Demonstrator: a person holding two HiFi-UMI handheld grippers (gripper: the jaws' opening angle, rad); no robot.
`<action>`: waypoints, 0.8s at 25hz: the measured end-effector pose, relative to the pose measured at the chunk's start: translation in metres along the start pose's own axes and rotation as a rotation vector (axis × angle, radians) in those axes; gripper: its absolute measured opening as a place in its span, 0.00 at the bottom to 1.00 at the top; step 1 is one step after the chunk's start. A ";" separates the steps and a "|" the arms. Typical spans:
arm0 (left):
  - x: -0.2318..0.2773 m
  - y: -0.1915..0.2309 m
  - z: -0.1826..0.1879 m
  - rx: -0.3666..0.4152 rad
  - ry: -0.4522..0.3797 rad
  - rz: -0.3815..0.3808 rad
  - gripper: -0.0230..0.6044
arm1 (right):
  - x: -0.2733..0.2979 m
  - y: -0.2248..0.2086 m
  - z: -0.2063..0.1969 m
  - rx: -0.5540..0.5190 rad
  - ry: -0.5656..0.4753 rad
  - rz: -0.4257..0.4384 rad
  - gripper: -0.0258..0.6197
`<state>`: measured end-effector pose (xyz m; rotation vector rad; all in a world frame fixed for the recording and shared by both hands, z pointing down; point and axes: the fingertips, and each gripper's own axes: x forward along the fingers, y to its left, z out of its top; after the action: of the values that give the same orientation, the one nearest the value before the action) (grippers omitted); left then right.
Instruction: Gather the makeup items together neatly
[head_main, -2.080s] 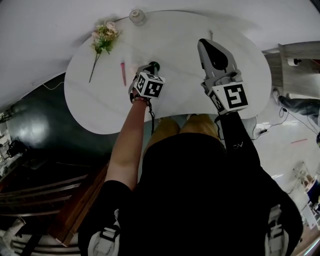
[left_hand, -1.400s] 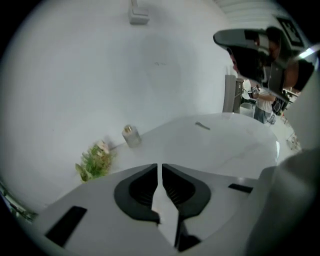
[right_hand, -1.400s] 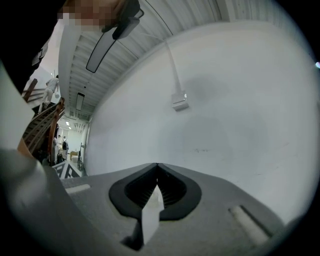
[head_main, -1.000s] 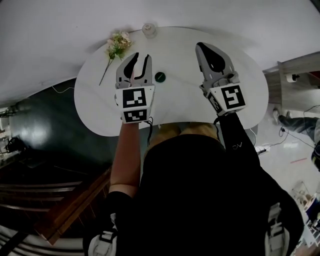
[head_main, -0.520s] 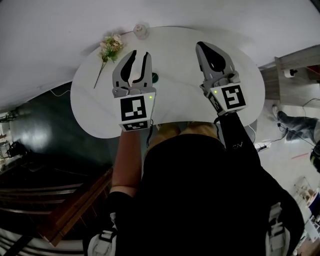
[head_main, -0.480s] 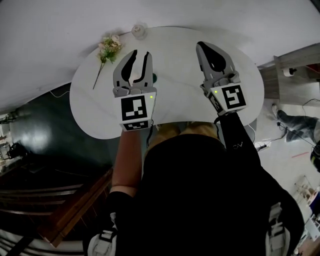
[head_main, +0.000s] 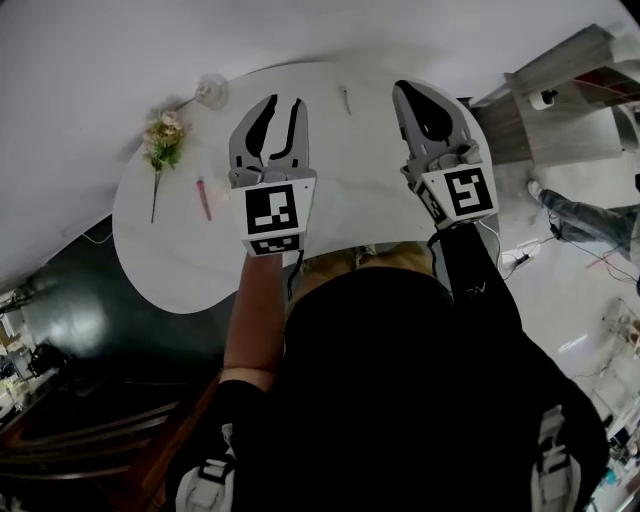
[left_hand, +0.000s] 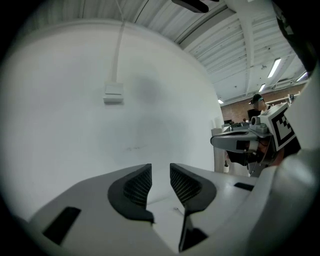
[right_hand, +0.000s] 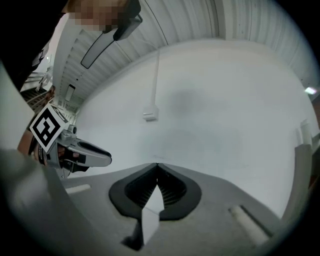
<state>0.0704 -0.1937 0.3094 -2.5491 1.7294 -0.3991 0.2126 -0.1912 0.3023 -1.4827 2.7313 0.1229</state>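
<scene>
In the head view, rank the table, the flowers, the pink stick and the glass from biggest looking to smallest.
1. table
2. flowers
3. pink stick and glass: about alike. The glass sits farther from the camera, so I won't rank them.

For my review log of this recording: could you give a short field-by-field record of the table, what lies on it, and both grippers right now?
surface: white oval table
makeup items: pink stick-shaped item; thin pale item, too small to identify
other things: sprig of artificial flowers; small clear glass vessel
layout: items lie far apart, not gathered
left gripper: jaws apart, nothing between them
right gripper: jaws together, empty
</scene>
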 end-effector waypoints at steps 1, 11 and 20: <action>0.005 -0.007 0.002 -0.001 0.000 -0.010 0.22 | -0.004 -0.008 0.000 0.001 0.000 -0.012 0.04; 0.071 -0.033 -0.039 -0.090 0.102 -0.011 0.22 | -0.015 -0.037 -0.017 -0.005 0.041 -0.037 0.04; 0.163 -0.065 -0.182 -0.174 0.424 -0.061 0.22 | -0.037 -0.072 -0.042 -0.021 0.124 -0.109 0.04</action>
<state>0.1447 -0.2981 0.5280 -2.8014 1.8864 -0.8864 0.2940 -0.2031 0.3427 -1.6957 2.7429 0.0589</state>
